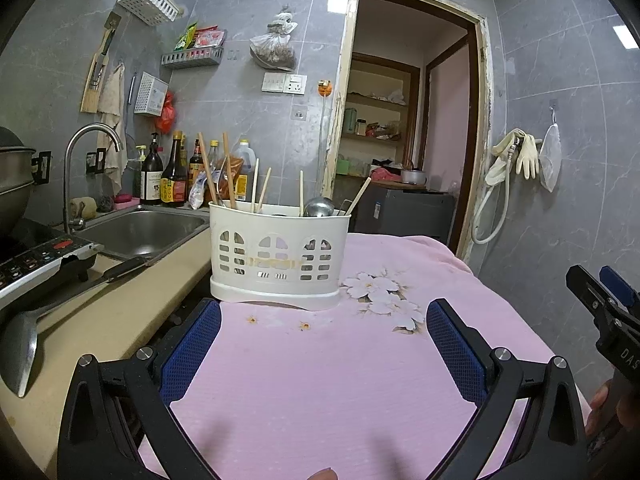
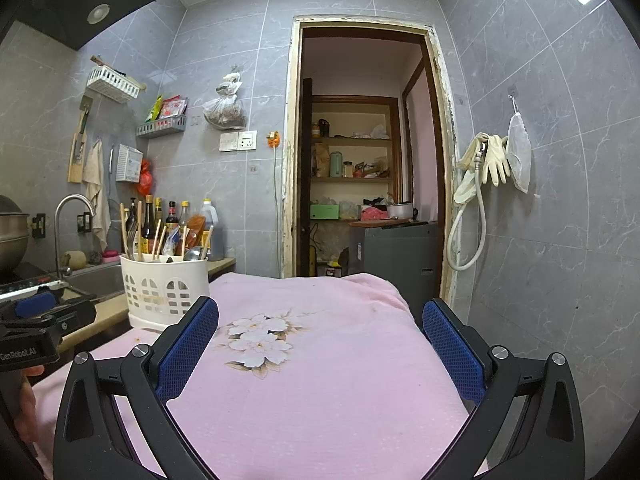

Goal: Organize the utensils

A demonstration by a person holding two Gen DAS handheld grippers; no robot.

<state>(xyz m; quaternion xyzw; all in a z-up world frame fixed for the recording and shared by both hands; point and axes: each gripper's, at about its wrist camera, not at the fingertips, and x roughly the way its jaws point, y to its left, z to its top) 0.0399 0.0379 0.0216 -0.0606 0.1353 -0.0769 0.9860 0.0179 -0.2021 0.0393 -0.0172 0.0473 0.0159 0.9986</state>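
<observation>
A white plastic utensil holder stands on the pink flowered cloth, at its far left edge. Several wooden chopsticks and a metal spoon stick out of it. My left gripper is open and empty, just in front of the holder. My right gripper is open and empty over the cloth, with the holder ahead to its left. The right gripper also shows at the right edge of the left wrist view.
A steel sink with a tap and a row of sauce bottles lie to the left. An induction cooker and a metal ladle sit on the beige counter. A doorway is behind.
</observation>
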